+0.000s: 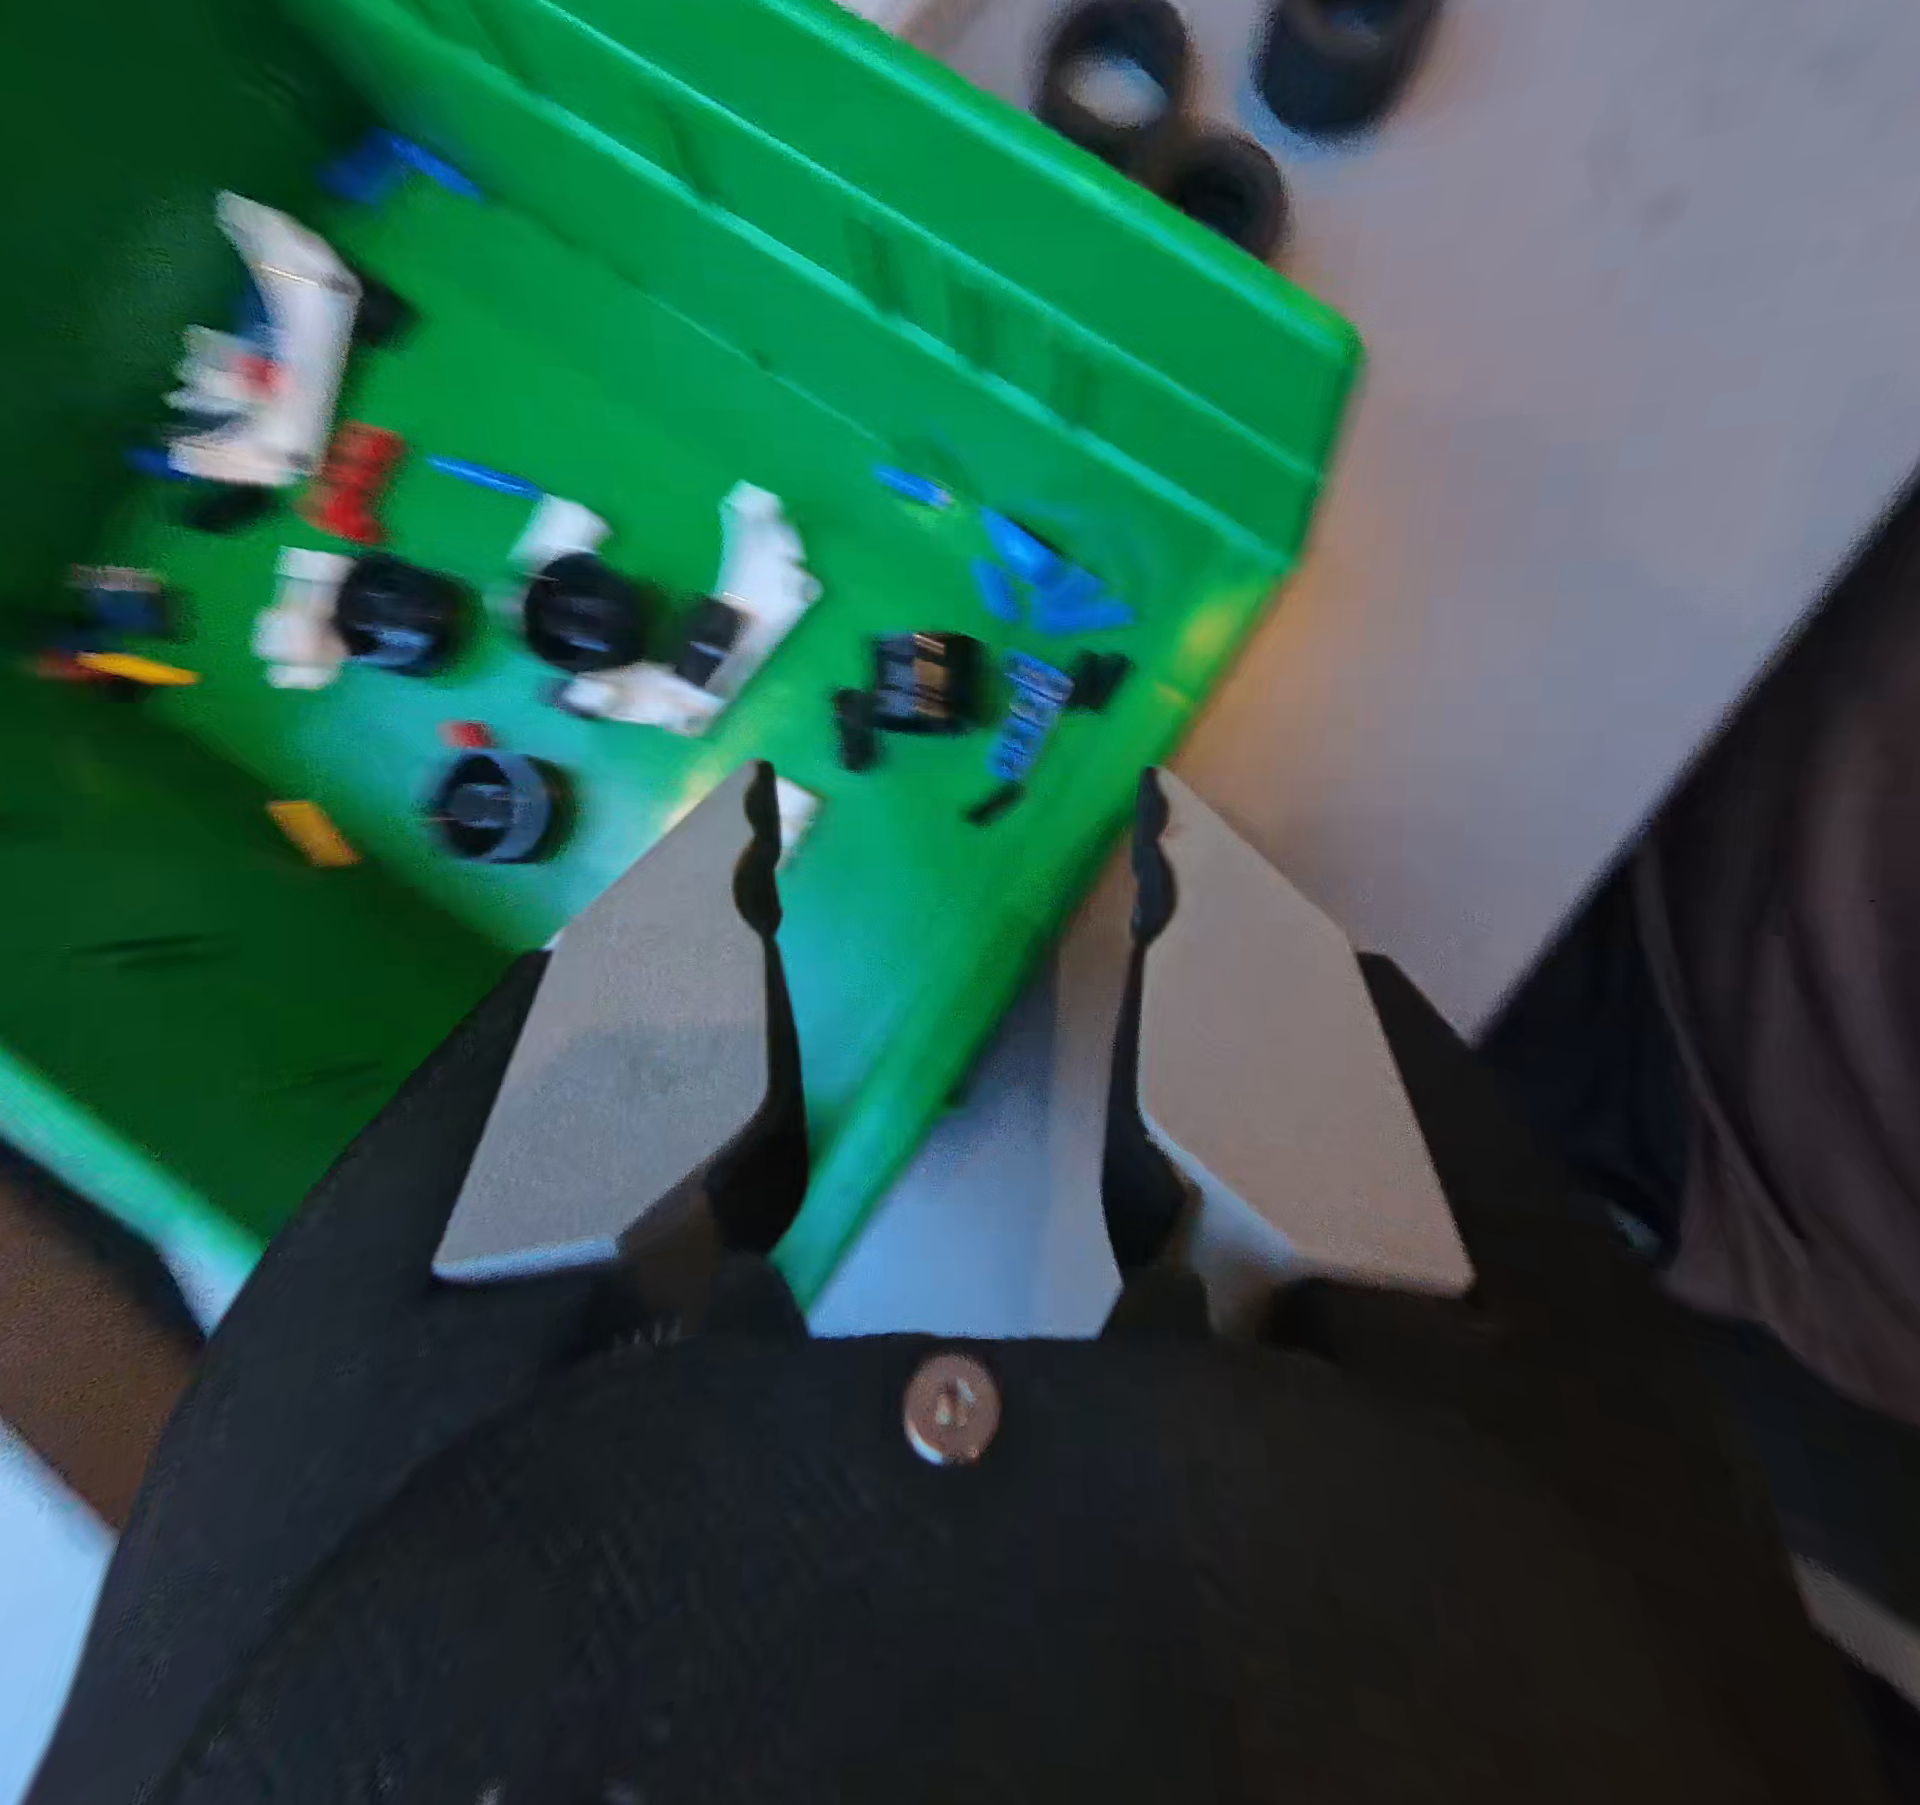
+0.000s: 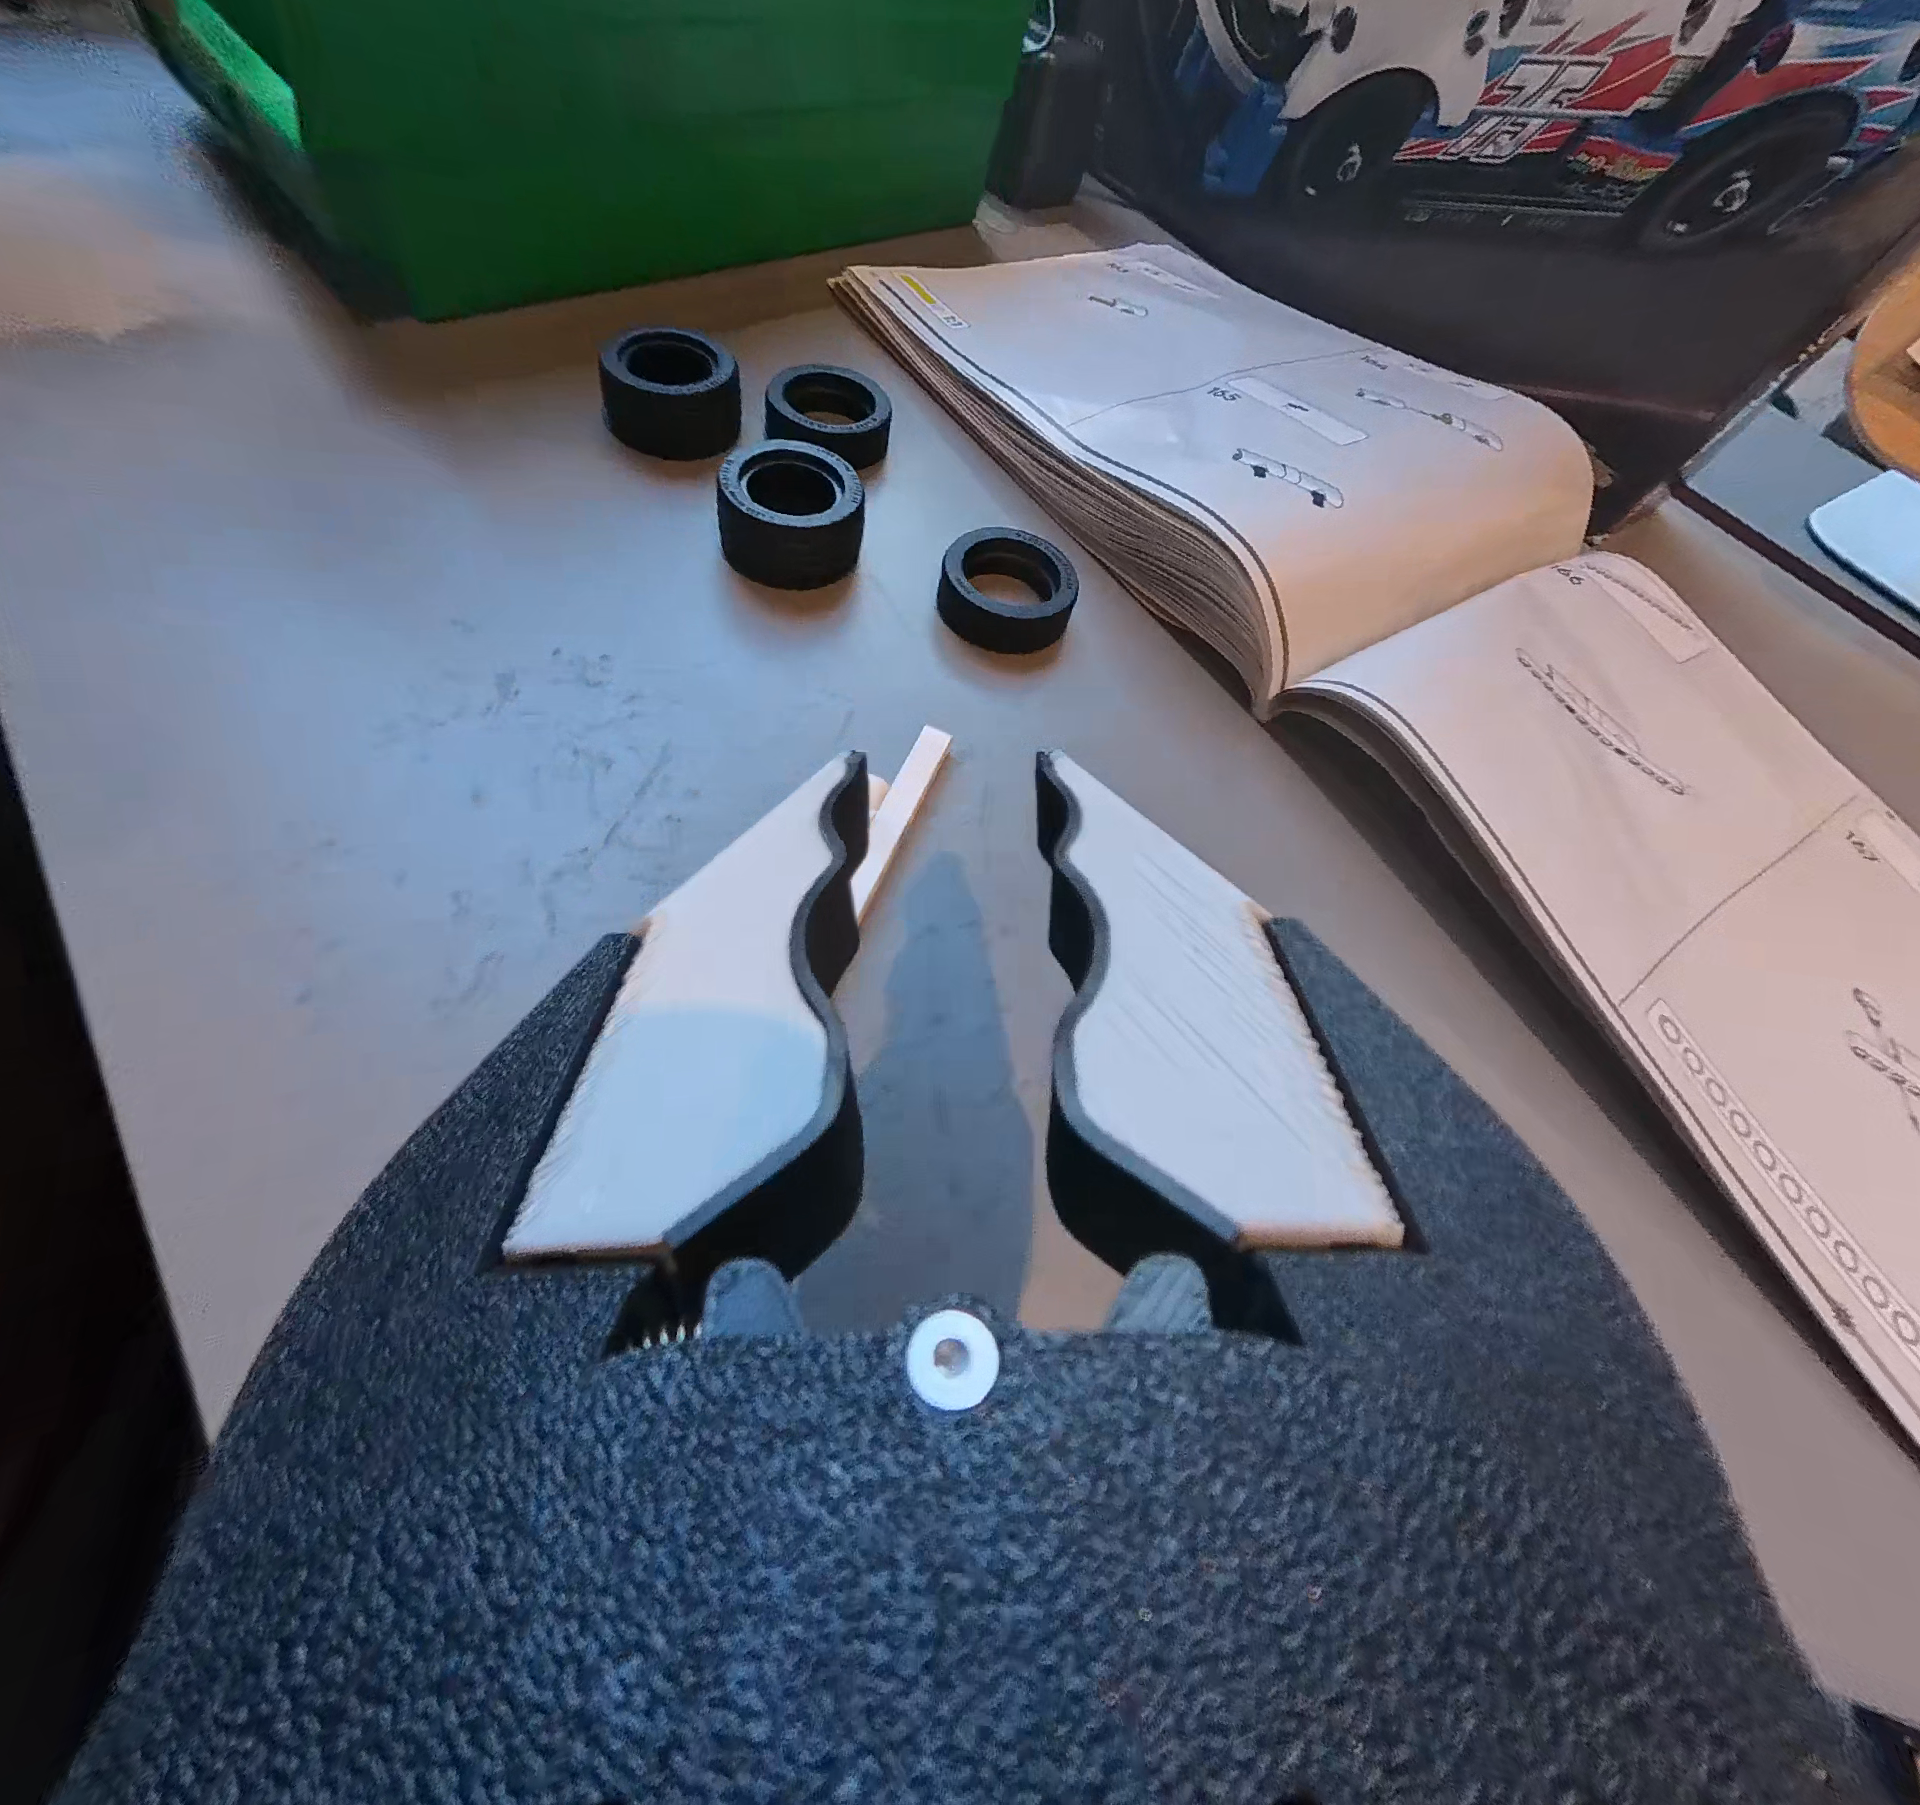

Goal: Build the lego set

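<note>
Both the left tongs (image 1: pixel 951 784) and right tongs (image 2: pixel 951 768) are spread and empty, while small, hard, light lego pieces (image 1: pixel 582 612) lie in the green bin (image 1: pixel 935 425), best pinched by flat sides.

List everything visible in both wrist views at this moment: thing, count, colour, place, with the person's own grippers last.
Bin: one, green, at the table's far left; it holds the loose pieces.
Loose pieces: many, white, black, blue, red and yellow, scattered on the bin floor; too blurred to count.
Tyres: four seen in the right wrist view, black, on the table between bin and booklet.
Instruction booklet: one, white pages, lying open on the table's right side.
Set box: one, dark with a car picture, behind the booklet.
White strip piece: one, lying on the table beside the right gripper's left finger.
Table: one, grey.
Left gripper: black and grey, open, over the bin's near corner.
Right gripper: black and white, open, empty, above the table.
</note>
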Tool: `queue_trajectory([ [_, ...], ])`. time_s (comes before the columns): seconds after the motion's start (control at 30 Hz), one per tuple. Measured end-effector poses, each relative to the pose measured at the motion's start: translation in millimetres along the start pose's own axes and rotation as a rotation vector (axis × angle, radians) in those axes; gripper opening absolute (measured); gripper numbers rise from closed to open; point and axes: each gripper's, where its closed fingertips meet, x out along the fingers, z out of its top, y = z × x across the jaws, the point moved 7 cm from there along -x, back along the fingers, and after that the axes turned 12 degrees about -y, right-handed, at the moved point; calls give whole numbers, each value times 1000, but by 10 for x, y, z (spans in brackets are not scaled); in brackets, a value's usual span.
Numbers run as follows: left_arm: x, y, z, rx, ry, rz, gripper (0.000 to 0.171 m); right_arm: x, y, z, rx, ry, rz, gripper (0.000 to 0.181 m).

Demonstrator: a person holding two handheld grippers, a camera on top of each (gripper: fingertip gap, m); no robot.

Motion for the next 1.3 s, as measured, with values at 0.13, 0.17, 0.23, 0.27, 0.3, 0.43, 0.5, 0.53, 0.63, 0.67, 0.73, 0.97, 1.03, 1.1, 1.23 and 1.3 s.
queue_trajectory([
  [0.13,-107,641,160,44,10,410,45,68,-74,22,-17,-8,-74,27],
  [0.17,-91,762,164,45,51,479,38,84,-104,39,-22,-20,-108,27],
  [0.23,12,887,163,35,114,506,23,102,-183,77,-46,-42,-203,27],
  [0.27,88,900,138,22,154,469,16,102,-234,91,-67,-47,-274,28],
  [0.3,168,894,90,6,216,415,17,107,-278,94,-90,-46,-337,29],
  [0.43,374,899,-93,68,459,274,27,220,-309,65,-119,1,-371,28],
  [0.5,415,967,-92,94,494,286,24,263,-306,86,-119,-16,-357,28],
  [0.53,433,1017,-61,92,487,305,24,281,-314,87,-116,-16,-353,27],
  [0.63,543,1183,108,84,385,312,25,317,-354,80,-92,-9,-350,27],
  [0.67,583,1258,152,64,373,312,26,322,-364,84,-86,-15,-349,27],
  [0.73,671,1452,255,29,387,366,33,323,-371,92,-82,-24,-348,27],
  [0.97,1159,1858,498,-73,428,354,38,304,-358,109,-86,-49,-339,25],
  [1.03,1280,1886,513,-86,438,334,32,289,-360,119,-78,-64,-337,24],
  [1.1,1369,1888,470,-77,481,312,27,272,-364,127,-69,-80,-335,24],
  [1.23,1357,1826,408,-79,522,288,9,229,-375,151,-37,-122,-328,24],
  [1.3,1290,1713,348,-80,557,215,0,207,-381,161,-16,-143,-319,23],
])
